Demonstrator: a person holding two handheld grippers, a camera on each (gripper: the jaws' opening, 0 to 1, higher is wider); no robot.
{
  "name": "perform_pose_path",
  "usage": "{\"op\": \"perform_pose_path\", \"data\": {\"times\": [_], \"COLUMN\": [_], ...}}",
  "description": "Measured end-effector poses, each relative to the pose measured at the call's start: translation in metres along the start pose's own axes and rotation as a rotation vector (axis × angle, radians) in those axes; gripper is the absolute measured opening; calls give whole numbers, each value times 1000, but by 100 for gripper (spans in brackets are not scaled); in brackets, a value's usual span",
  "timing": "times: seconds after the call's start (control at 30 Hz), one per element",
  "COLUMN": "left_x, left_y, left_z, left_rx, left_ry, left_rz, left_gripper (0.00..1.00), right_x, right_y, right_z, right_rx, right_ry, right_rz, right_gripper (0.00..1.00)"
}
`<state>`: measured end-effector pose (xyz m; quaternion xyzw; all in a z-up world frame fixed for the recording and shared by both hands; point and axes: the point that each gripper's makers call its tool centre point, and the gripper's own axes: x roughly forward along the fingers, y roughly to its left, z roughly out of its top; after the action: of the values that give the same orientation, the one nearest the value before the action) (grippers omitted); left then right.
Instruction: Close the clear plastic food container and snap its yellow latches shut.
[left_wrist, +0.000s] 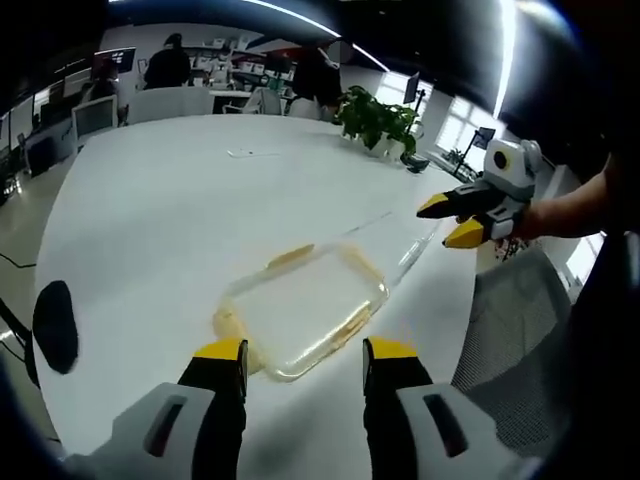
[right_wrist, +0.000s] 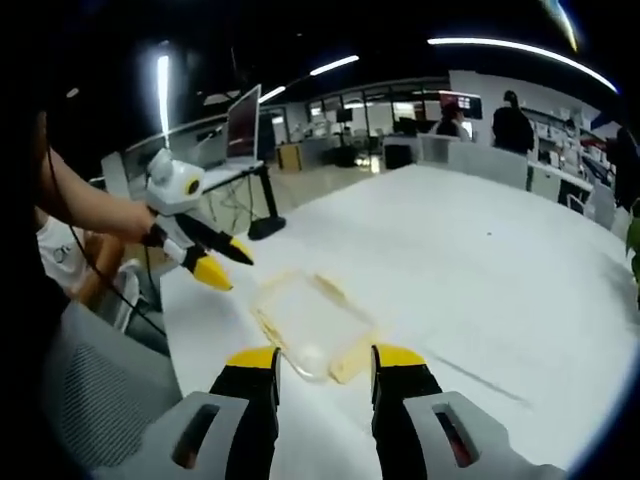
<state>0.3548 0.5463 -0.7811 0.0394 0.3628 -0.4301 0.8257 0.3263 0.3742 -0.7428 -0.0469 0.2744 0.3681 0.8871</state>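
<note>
While both tools hover with jaws parted, left tool (left_wrist: 304, 350) and right tool (right_wrist: 325, 360) flank the clear container (left_wrist: 305, 310) lying on the white worktop (left_wrist: 170, 220).

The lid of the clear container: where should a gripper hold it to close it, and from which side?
Probably grip the lid by its free far edge, coming from the side of the right gripper. It appears tilted open there, away from the container.
</note>
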Motion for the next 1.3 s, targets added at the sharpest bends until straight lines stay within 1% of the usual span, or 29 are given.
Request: {"op": "perform_pose_path", "data": {"times": [0.1,0.23,0.37,0.57,0.77,0.87,1.03,1.3], "left_x": [0,3,4,4,5,7,11,12], "left_y": [1,5,7,9,13,13,15,20], "left_z": [1,-2,-3,-3,0,1,0,-2], "left_rx": [5,17,21,38,49,70,95,143], "left_ry": [5,26,34,46,54,60,80,111], "left_rz": [-4,-8,-14,-23,-36,-53,-66,-92], "left_gripper": [45,45,45,45,45,46,46,46], "right_x": [2,6,9,12,18,21,26,31], "right_y": [-1,-1,0,1,-2,-5,-6,-10], "right_z": [-2,-3,-4,-8,-6,-8,-10,-12], "right_rx": [-10,-19,-23,-28,-50,-56,-91,-113], "right_ry": [12,21,31,52,65,86,111,141], "right_rz": [-1,3,9,14,21,21,25,29], "right_gripper": [35,35,36,35,35,35,35,35]}}
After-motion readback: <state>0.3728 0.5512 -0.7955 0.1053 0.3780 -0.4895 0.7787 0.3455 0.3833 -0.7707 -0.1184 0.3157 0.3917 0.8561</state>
